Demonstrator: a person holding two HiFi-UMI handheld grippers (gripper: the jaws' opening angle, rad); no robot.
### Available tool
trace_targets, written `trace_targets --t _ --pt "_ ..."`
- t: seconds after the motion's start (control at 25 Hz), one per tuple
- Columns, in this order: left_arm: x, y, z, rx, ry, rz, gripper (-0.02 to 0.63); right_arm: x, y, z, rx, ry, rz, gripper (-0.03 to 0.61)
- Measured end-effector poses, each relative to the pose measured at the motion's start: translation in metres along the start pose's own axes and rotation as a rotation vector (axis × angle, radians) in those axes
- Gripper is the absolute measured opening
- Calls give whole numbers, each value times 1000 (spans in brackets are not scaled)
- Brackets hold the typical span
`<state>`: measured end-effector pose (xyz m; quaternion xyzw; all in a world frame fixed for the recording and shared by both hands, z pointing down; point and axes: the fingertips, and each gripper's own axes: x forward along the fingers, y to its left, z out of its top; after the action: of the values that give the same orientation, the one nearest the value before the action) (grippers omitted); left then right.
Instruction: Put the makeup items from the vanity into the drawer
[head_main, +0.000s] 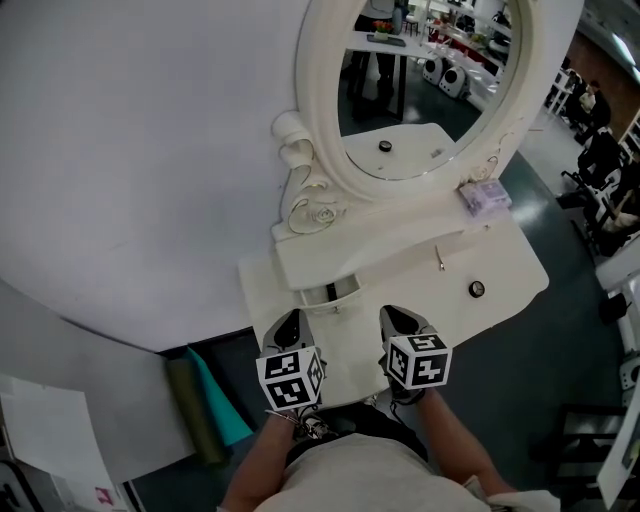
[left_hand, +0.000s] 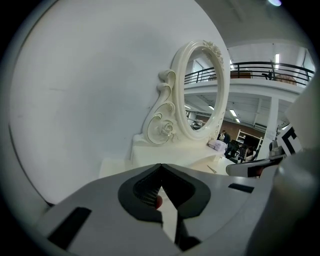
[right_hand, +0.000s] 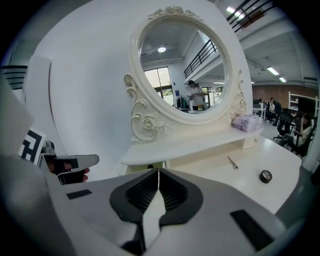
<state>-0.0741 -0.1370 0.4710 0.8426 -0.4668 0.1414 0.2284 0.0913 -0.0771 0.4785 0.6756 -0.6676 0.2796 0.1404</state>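
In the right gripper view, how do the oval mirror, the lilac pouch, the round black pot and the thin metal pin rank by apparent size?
1. oval mirror
2. lilac pouch
3. round black pot and thin metal pin: both tiny, about alike, not ranked.

A big open workshop hall, not a home: a mezzanine railing (left_hand: 260, 65), strip lights (right_hand: 273, 71) and seated people (head_main: 603, 152) surround the white vanity (head_main: 505, 285) against a partition (head_main: 130, 150).
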Motion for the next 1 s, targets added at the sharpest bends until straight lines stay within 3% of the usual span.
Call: trace_targets --t 0.44,1.0 --pt "14 -12 17 16 -31 -1 5 8 -8 21 -17 -29 10 21" --pt "18 -33 12 41 -27 -5 5 0 -33 14 9 -26 -11 21"
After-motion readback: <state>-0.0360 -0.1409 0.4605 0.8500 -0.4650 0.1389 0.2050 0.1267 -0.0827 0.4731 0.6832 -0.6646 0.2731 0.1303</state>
